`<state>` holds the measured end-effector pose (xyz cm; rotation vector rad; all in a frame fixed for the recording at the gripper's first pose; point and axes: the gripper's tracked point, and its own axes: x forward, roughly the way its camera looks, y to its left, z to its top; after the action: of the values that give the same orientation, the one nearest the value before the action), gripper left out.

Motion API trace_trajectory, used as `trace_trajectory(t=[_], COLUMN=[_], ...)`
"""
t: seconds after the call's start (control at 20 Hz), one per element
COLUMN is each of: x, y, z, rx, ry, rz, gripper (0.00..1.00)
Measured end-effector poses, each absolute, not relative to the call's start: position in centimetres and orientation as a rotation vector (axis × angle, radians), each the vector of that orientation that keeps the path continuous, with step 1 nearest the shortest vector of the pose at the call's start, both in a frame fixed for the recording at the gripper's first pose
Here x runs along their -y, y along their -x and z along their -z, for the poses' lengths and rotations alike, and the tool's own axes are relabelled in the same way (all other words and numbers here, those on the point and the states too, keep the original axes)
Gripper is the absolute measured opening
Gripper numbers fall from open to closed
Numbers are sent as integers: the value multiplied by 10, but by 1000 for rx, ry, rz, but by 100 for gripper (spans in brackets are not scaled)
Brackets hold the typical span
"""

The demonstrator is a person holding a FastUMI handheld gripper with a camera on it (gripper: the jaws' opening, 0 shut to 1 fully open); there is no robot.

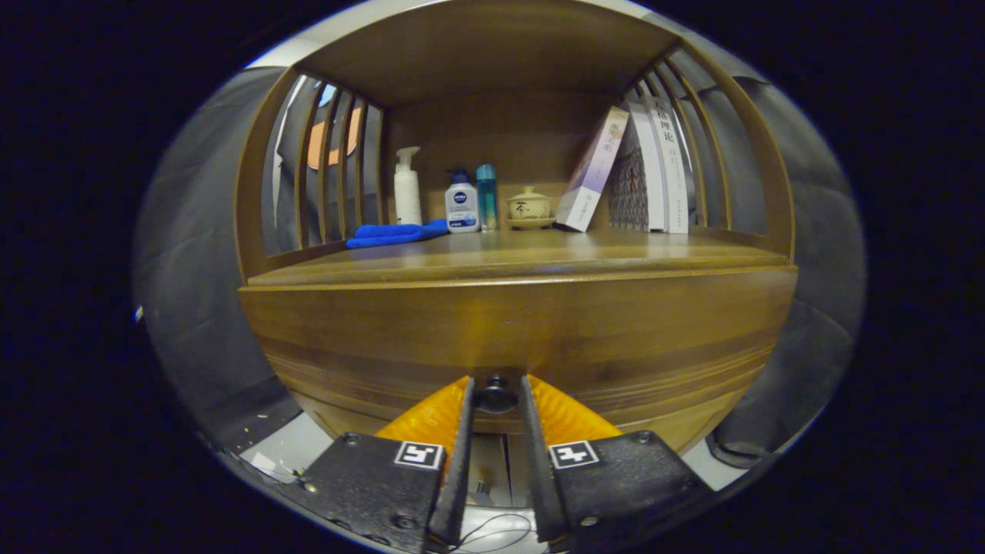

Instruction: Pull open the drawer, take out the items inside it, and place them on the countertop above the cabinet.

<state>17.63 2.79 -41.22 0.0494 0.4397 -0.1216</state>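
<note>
Gripper on the drawer knob, drawer not yet pulled open.

Gripper view: the gripper (496,394) has its fingers drawn in narrow around the small dark knob (496,396), which sits between the fingertips; both seem to press its sides, so I judge it gripped. The drawer front (539,338) fills the space just beyond the fingers and looks flush with the cabinet, so the opening step is in hand; the next move calls for a straight pull back toward the holder without the knob slipping out. Above and beyond lies the countertop (523,258), where the items must end up. At its back stand a white pump bottle (407,187), a bottle marked NIVEA (462,204), a teal bottle (486,196), a lidded cup (529,208), leaning books (654,169) with writing too small to read, and a blue cloth (396,233).
</note>
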Motion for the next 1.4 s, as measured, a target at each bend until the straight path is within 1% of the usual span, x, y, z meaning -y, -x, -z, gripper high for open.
trace_trajectory(t=[0.1,0.3,0.45,1.4], x=[-28,-27,-26,-46], y=[-178,-175,-168,-40], z=[413,413,412,403], rx=[-440,-465,-467,-527], ry=[-53,-65,-40,-9], rz=[127,121,124,64], gripper=[30,21,20,20])
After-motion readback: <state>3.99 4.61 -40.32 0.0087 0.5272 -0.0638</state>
